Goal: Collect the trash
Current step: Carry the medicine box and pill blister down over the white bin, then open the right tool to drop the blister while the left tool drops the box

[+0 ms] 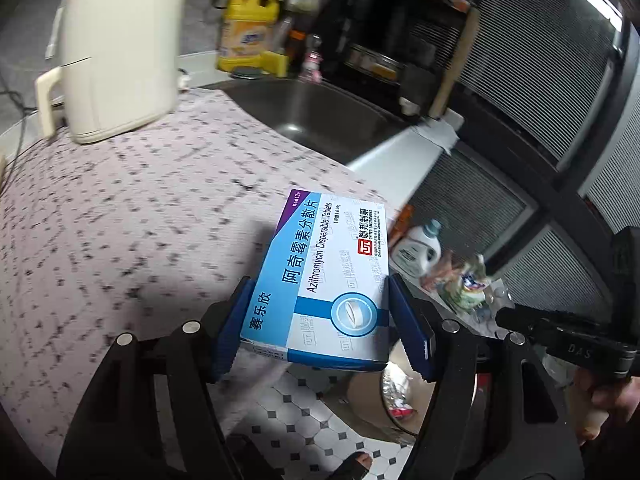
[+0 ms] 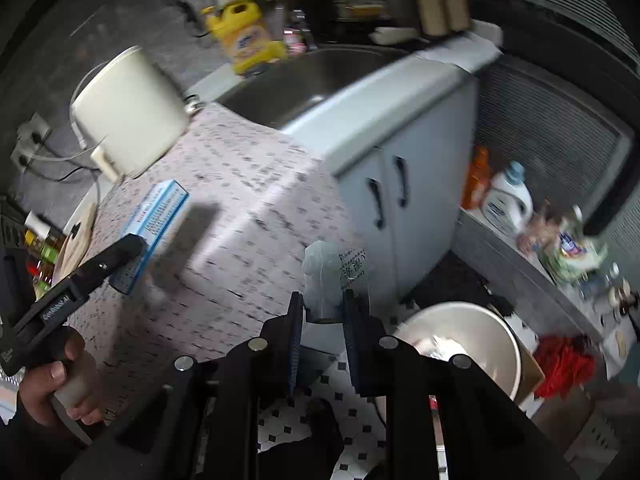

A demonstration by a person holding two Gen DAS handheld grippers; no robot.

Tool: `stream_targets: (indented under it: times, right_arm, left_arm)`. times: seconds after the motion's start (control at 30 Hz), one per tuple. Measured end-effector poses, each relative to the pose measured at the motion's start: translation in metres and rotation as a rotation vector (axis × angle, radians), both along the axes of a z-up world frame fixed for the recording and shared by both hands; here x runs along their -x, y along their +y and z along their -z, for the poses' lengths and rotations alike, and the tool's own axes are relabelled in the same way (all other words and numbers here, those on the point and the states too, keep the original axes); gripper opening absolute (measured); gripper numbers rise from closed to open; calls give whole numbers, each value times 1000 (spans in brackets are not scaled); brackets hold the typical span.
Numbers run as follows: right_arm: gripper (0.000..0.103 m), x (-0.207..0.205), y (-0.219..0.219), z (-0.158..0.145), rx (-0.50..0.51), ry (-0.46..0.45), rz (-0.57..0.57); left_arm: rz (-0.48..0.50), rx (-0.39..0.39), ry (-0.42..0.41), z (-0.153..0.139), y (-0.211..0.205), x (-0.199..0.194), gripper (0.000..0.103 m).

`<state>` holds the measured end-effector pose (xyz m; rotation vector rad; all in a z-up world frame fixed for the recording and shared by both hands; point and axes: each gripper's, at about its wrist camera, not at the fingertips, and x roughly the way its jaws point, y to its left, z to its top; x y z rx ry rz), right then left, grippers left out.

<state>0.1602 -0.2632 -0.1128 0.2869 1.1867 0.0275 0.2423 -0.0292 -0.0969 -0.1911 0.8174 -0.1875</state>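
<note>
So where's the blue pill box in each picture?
Left wrist view: the pill box sits in the middle, clamped between the left tool's blue fingers.
Right wrist view: the same box is far left, over the counter, at the tip of the left tool seen from the side.
Shared landmark: the cream kettle, upper left in both.

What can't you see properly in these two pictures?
- Left wrist view: the bin on the floor is mostly hidden behind the left gripper and its medicine box.
- Right wrist view: the grey thing in the right gripper is too blurred to name.
- Right wrist view: the bottles at the left edge are cut off and too small to read.
</note>
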Motion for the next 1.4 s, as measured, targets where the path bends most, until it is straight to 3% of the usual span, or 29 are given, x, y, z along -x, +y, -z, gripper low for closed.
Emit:
stream_targets:
  times: [0.37, 0.4, 0.43, 0.5, 1.17, 1.3, 1.4]
  right_arm:
    - [23, 67, -90, 23, 29, 87, 188]
    - [30, 70, -95, 26, 31, 92, 199]
    - [46, 74, -101, 28, 32, 95, 214]
    - [67, 81, -111, 28, 49, 85, 252]
    - [73, 135, -179, 8, 99, 81, 389]
    - [73, 149, -190, 5, 103, 81, 399]
    - [75, 159, -201, 2, 97, 66, 409]
  left_arm:
    - [157, -13, 29, 9, -88, -5, 67]
    - [166, -14, 34, 11, -93, -6, 67]
    - [174, -16, 40, 13, -97, -6, 67]
    - [192, -19, 54, 18, -106, -6, 67]
    - [408, 15, 217, 71, -205, -3, 68]
    - [418, 10, 254, 81, -221, -3, 82]
    - [398, -4, 257, 80, -227, -1, 84]
